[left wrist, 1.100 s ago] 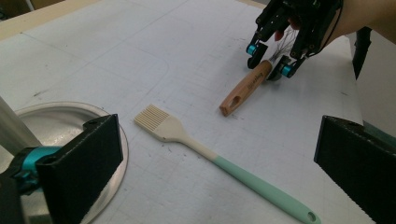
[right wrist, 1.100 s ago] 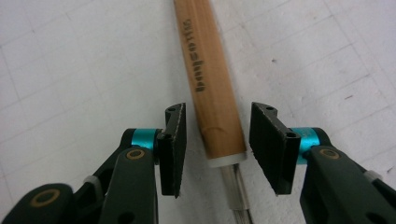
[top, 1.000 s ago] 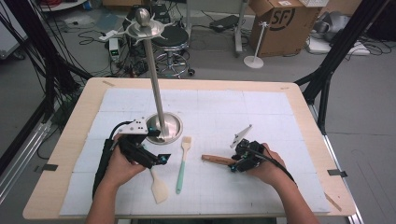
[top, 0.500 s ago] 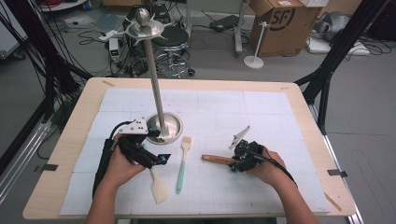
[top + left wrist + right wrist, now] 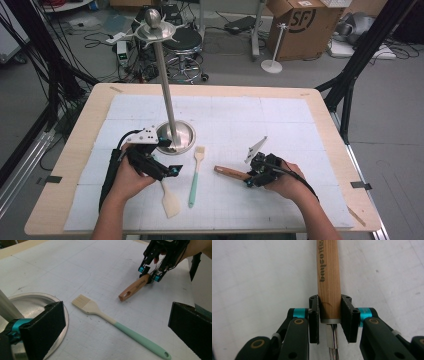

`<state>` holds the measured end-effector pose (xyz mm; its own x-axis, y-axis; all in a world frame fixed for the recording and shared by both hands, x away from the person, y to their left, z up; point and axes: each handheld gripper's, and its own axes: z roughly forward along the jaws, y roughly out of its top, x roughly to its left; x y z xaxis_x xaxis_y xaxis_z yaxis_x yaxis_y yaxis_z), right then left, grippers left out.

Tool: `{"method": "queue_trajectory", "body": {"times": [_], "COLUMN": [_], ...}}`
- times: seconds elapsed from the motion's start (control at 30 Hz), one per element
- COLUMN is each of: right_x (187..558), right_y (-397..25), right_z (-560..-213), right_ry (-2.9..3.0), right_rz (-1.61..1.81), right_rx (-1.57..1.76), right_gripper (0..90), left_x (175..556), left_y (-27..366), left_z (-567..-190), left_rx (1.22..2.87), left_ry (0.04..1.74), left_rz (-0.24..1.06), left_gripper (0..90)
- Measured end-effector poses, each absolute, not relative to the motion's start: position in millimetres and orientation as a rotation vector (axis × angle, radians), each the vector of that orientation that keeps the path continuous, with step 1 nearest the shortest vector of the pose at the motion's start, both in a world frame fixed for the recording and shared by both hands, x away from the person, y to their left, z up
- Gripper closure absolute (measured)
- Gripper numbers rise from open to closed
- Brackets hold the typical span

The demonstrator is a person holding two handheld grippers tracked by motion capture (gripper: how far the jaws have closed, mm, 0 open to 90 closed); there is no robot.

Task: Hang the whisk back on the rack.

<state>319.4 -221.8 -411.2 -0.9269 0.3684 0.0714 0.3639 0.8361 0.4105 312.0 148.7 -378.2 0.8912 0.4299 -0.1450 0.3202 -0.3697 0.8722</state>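
We clamp our right gripper (image 5: pixel 329 322) on the wooden handle (image 5: pixel 328 277) for lifting, while our left gripper (image 5: pixel 115 325) waits, jaws apart.

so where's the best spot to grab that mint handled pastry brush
Grip the pastry brush around the middle of its slim mint handle, coming straight down from above with the fingers either side of it. It lies flat on the mat, bristles toward the stand base, apart from the cream spatula, so there looks to be room. The open left gripper is nearest.
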Motion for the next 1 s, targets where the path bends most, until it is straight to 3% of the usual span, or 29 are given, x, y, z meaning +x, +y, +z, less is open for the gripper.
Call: {"method": "queue_trajectory", "body": {"times": [0.43, 1.0], "right_x": [320.3, 343.2], "right_y": [-237.6, -206.8], "right_z": [-367.4, -308.1], "right_ry": [2.822, 2.728], "right_rz": [1.197, 1.411], "right_rx": [0.607, 0.437], "right_gripper": [71.7, 71.8], "left_x": [311.9, 311.5], "left_y": [149.5, 152.5], "left_z": [-377.7, -376.3], "left_rx": [1.991, 1.976], "left_ry": [0.555, 0.559], "left_rz": [0.138, 0.142], "left_gripper": [1.7, 1.7]}}
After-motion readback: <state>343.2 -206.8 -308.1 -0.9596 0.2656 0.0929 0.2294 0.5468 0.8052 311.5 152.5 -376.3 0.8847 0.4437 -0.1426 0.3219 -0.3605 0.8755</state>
